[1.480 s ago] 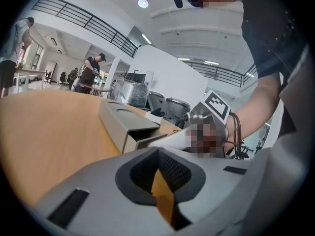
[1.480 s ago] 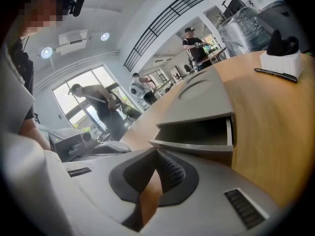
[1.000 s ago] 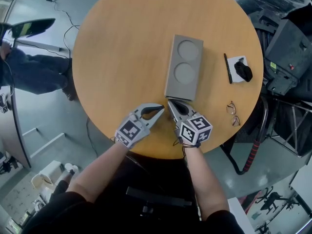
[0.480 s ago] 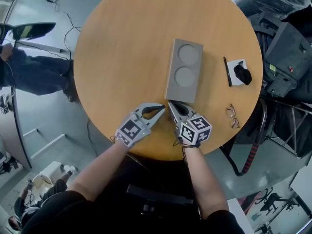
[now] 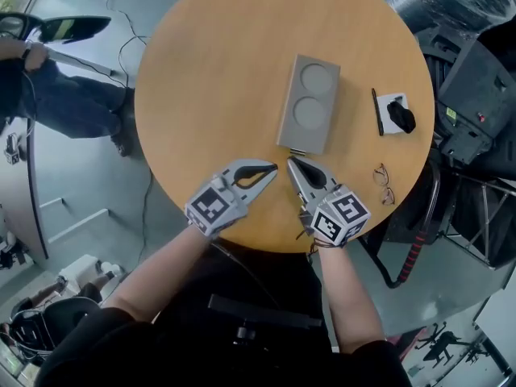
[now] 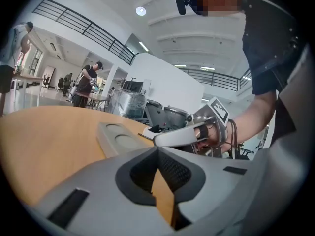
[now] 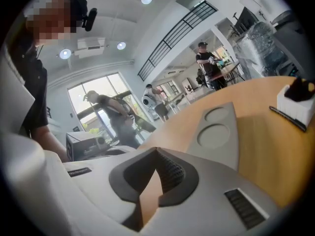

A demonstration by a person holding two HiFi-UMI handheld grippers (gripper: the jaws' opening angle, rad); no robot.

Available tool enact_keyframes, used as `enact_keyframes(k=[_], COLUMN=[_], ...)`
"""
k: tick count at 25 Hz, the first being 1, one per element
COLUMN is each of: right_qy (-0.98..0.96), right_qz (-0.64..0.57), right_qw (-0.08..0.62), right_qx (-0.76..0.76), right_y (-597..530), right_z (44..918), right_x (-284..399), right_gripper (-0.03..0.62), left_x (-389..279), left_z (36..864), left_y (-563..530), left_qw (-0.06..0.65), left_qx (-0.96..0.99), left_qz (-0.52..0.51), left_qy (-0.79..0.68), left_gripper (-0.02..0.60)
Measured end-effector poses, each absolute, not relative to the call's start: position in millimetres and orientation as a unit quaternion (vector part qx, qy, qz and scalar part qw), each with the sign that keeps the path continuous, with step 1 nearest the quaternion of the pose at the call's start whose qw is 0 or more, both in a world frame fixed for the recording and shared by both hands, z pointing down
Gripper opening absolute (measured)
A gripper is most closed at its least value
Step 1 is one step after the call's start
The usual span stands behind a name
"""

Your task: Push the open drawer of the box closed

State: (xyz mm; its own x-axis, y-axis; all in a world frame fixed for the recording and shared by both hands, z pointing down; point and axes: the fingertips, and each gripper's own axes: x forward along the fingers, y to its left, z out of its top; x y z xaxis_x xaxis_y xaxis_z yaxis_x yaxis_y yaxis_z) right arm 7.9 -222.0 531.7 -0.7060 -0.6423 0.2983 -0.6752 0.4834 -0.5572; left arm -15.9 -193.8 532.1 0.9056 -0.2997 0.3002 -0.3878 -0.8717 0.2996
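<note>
The grey box point(image 5: 309, 105), with two round recesses on its lid, lies on the round wooden table point(image 5: 210, 71). Its near end looks flush, with a small tab point(image 5: 297, 151) showing; no open drawer is visible. My right gripper point(image 5: 292, 161) is shut, its tips just short of that near end. Beside it on the left, my left gripper point(image 5: 272, 168) is also shut and empty. The left gripper view shows the box point(image 6: 118, 136) ahead and the right gripper point(image 6: 189, 134) alongside. In the right gripper view the box point(image 7: 216, 129) lies just ahead.
Right of the box lie a black pen point(image 5: 376, 113), a white pad carrying a black object point(image 5: 401, 115) and a pair of glasses point(image 5: 384, 184). Black equipment point(image 5: 476, 79) crowds the table's right side. A person point(image 5: 56, 95) stands at the left.
Both grippers have drawn back a little toward the table's near edge. The right gripper's tips, earlier against the box's near end, now stand slightly off it.
</note>
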Motion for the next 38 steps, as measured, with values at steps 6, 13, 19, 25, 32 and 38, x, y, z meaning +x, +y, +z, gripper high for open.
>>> enact_keyframes(k=[6, 13, 19, 25, 32, 38], right_qy=[-0.902, -0.925, -0.945, -0.954, -0.96, -0.963], right_qz=[0.235, 0.158, 0.092, 0.073, 0.056, 0.046], right_qw=[0.008, -0.033, -0.031, -0.035, -0.03, -0.036], right_qx=[0.362, 0.345, 0.312, 0.289, 0.274, 0.262], right_y=[-185.7, -138.8, -90.3, -46.2, -18.2, -0.5], right_z=[426.1, 291.5, 211.8, 153.0, 121.9, 111.9], right_x=[18.2, 28.8, 29.1, 30.7, 34.6, 35.3], right_gripper=[0.006, 0.006, 0.005, 0.005, 0.005, 0.005], left_x=[-18.1, -15.4, -2.6, -1.1, -1.9, 0.2], left_z=[435.3, 313.9, 241.8, 182.9, 148.1, 130.1], left_y=[-169.1, -129.5, -91.3, -46.6, -22.5, -5.0], left_qw=[0.144, 0.113, 0.087, 0.068, 0.048, 0.032], left_qx=[0.97, 0.977, 0.982, 0.986, 0.986, 0.986], left_qz=[0.078, 0.05, 0.032, 0.018, 0.012, 0.005], left_qy=[-0.182, -0.173, -0.165, -0.153, -0.162, -0.165], left_gripper=[0.031, 0.031, 0.031, 0.031, 0.031, 0.031])
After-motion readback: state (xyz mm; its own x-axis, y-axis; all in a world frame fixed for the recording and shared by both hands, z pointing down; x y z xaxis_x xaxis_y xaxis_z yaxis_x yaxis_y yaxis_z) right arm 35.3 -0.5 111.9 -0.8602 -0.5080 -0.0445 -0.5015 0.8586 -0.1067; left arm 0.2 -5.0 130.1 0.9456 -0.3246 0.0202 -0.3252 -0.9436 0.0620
